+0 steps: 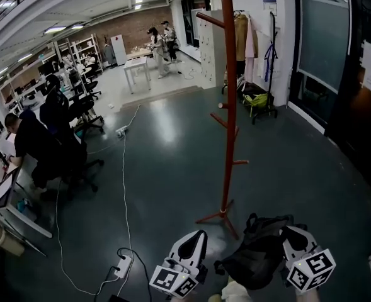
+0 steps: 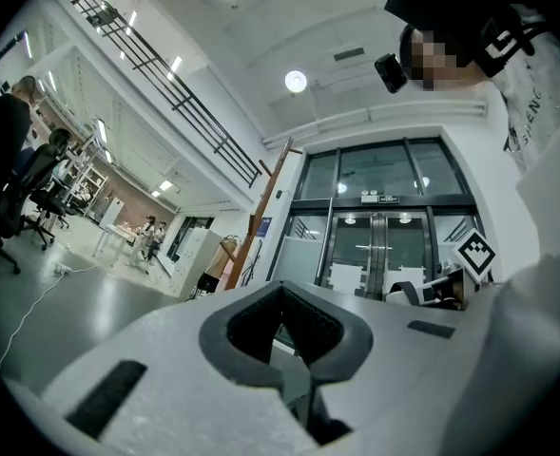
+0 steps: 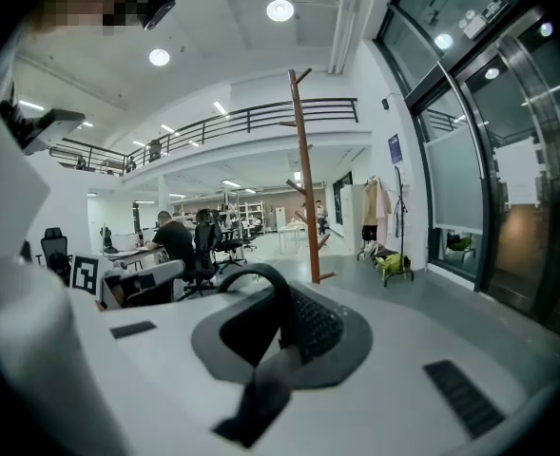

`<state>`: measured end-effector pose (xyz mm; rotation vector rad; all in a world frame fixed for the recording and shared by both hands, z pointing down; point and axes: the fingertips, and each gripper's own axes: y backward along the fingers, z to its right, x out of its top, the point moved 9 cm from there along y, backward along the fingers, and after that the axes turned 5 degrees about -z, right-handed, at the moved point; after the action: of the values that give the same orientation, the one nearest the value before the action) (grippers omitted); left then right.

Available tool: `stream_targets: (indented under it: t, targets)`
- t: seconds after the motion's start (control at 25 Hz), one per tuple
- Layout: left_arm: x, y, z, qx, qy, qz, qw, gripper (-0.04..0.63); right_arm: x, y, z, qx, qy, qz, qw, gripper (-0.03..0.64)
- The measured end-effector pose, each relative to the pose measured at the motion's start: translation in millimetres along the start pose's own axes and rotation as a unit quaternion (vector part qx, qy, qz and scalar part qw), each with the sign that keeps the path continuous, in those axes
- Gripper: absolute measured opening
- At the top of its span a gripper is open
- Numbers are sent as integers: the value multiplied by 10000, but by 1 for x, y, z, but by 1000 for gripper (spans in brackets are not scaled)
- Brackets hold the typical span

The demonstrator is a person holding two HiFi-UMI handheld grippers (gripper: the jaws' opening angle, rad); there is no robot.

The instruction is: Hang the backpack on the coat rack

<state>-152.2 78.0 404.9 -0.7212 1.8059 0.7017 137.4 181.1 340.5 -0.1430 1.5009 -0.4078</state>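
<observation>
A tall red-brown coat rack [image 1: 229, 106] with angled pegs stands on the grey floor straight ahead; it also shows in the right gripper view [image 3: 305, 179] and the left gripper view [image 2: 260, 198]. The black backpack [image 1: 261, 257] hangs low between my two grippers, short of the rack's foot. My right gripper [image 1: 292, 233] is shut on the backpack's black strap [image 3: 278, 312], which loops up through the jaws [image 3: 294, 329]. To the left of the bag, my left gripper [image 1: 196, 236] has its jaws closed together [image 2: 284, 338], and I see nothing between its tips.
A power strip [image 1: 123, 266] and a white cable [image 1: 123, 168] lie on the floor at left. People sit at desks [image 1: 40, 143] on office chairs. Coats and a green bag [image 1: 257, 99] stand by the back wall. Glass doors [image 1: 324, 49] are at right.
</observation>
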Motion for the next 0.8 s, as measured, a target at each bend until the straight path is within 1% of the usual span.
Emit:
stream_targets:
  t: [0.12, 0.28, 0.56, 0.8]
  targets:
    - [-3, -21, -17, 94, -31, -9, 10000, 11, 5, -29, 13, 69, 40, -51, 10000, 31]
    - [3, -62, -34, 180, -118, -21, 9998, 11, 9, -67, 36, 212, -9, -174, 9996, 31]
    - [3, -148, -55, 206, -164, -54, 9996, 9, 8, -124, 82, 376, 13, -422, 9984, 31]
    - [-1, -198, -63, 162, -196, -29, 9997, 9, 17, -161, 113, 533, 71, -426, 9976, 31]
